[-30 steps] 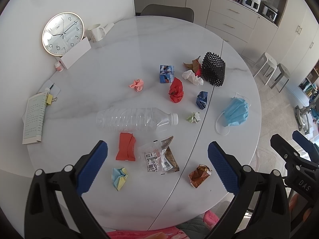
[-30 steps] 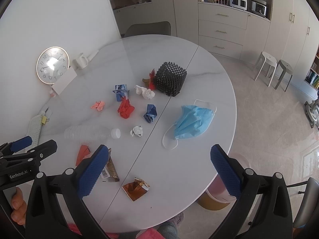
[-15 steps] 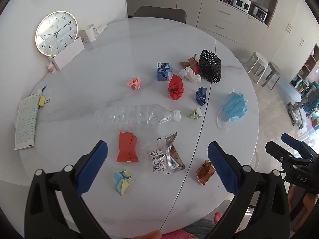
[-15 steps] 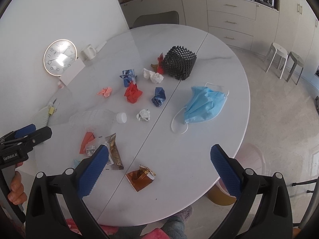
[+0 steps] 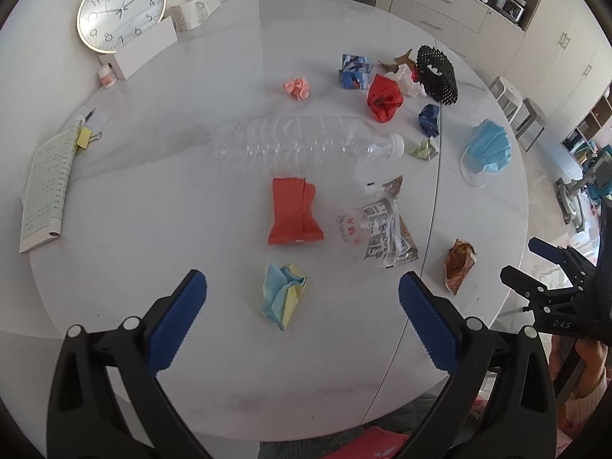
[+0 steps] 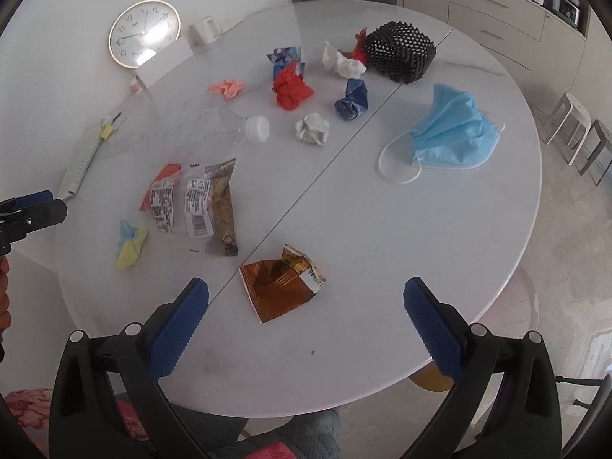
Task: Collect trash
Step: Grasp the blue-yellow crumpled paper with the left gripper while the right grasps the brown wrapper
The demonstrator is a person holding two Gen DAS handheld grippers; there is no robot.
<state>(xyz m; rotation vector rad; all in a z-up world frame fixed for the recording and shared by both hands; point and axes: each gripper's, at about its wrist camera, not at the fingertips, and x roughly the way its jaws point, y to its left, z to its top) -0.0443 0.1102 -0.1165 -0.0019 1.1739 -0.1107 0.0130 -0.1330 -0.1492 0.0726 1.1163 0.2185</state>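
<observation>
- On the round white marble worktop (image 5: 153,199), scattered trash is seen from both wrist views.
- Above the near edge, the left gripper (image 5: 302,310) is held with its jaws spread wide and nothing between them; a crumpled blue-and-yellow paper wad (image 5: 283,294) lies on the worktop between the blue pads (image 5: 179,321).
- Just beyond that wad, a flat red paper packet (image 5: 293,217) is seen, with a clear plastic snack wrapper with printed labels (image 5: 378,225) beside it to the right.
- A clear empty plastic bottle with a white cap (image 5: 306,145) lies on its side behind the packet.
- The right gripper (image 6: 306,313) is likewise held wide and empty; a torn copper-brown foil wrapper (image 6: 281,285) lies just ahead of it, between the fingers.
- A light blue face mask (image 6: 447,134) lies apart on the right half of the worktop.
- Further back, crumpled red (image 6: 290,88), dark blue (image 6: 352,101), white (image 6: 313,129) and pink paper balls (image 6: 227,88) are gathered near a black mesh container (image 6: 399,53) lying on its side.
- At the far left, a round gold-rimmed wall clock (image 5: 120,9), a white mug (image 5: 187,13) and a booklet (image 5: 46,191) are seen.
</observation>
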